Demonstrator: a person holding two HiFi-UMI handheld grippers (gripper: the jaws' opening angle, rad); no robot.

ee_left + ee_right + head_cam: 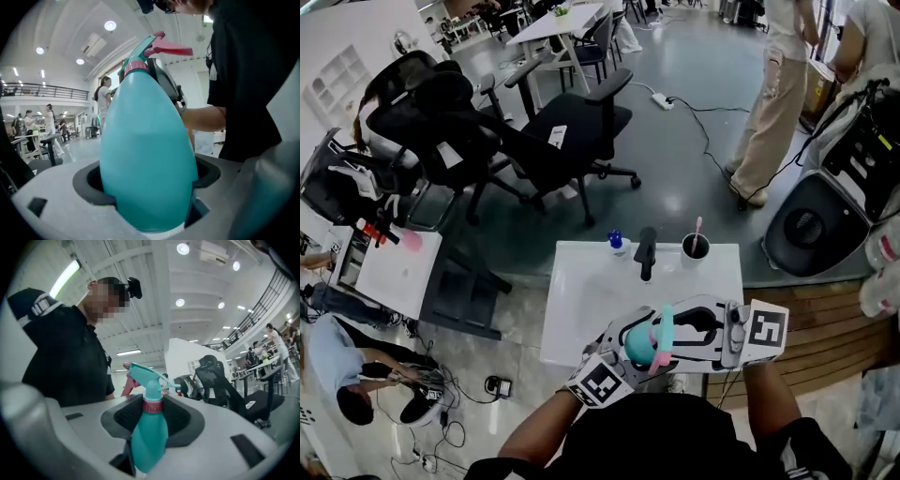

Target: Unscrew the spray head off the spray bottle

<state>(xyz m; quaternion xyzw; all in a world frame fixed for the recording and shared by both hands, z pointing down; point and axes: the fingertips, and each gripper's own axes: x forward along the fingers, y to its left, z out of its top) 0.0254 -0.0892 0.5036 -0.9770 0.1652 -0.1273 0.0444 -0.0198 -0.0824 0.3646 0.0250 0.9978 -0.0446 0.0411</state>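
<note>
A teal spray bottle (637, 349) with a pink collar and pink trigger is held in the air in front of the person's chest, above the near edge of the white table (581, 309). My left gripper (628, 345) is shut on the bottle's fat body (147, 150), which fills the gap between its jaws. The spray head (151, 46) points away from it. My right gripper (673, 336) comes from the other side. Its dark pads (127, 414) press on the pink collar (152, 405) just under the teal spray head (144, 375). The lower body (149, 439) hangs between the jaws.
At the table's far edge stand a small blue-capped item (615, 241), a black object (646, 251) and a dark cup (696, 247) with a pink stick. Black office chairs (534, 131) stand beyond. A person (773, 103) stands at the far right near black equipment (820, 220).
</note>
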